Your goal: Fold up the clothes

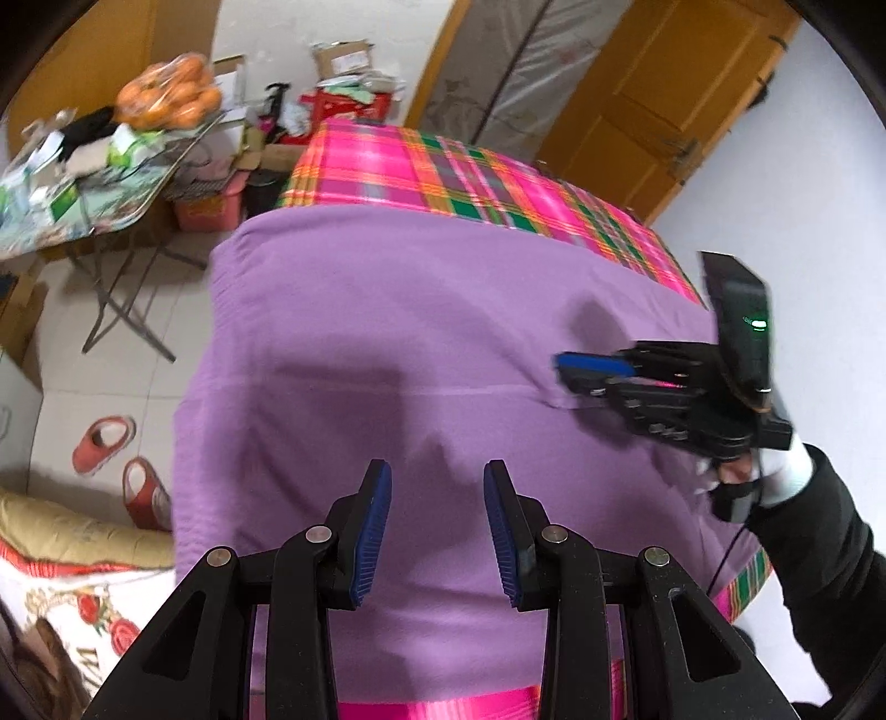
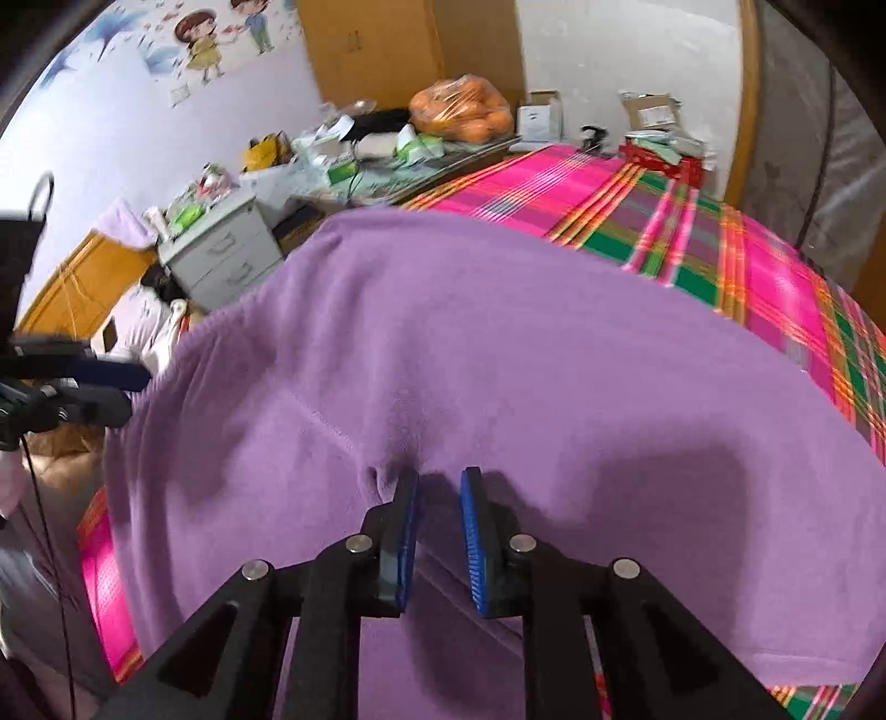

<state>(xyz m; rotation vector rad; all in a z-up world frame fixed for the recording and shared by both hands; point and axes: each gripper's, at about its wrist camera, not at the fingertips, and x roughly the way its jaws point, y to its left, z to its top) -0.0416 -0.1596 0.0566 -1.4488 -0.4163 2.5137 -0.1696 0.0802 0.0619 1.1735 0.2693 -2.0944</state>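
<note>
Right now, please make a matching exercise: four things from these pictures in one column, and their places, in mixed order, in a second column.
1. purple garment
2. bag of oranges
3. red slippers
4. cartoon stickers

A. on the wall
B. on the floor tiles
C. spread on the plaid cloth
D. on the cluttered folding table

Pairs: 1-C, 2-D, 3-B, 4-A

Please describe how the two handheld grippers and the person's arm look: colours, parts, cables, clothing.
Both the left gripper and right gripper have black linkage frames with silver rivets and ridged blue pads. A green light and thin black cable show. Black sleeve, white cuff.
</note>
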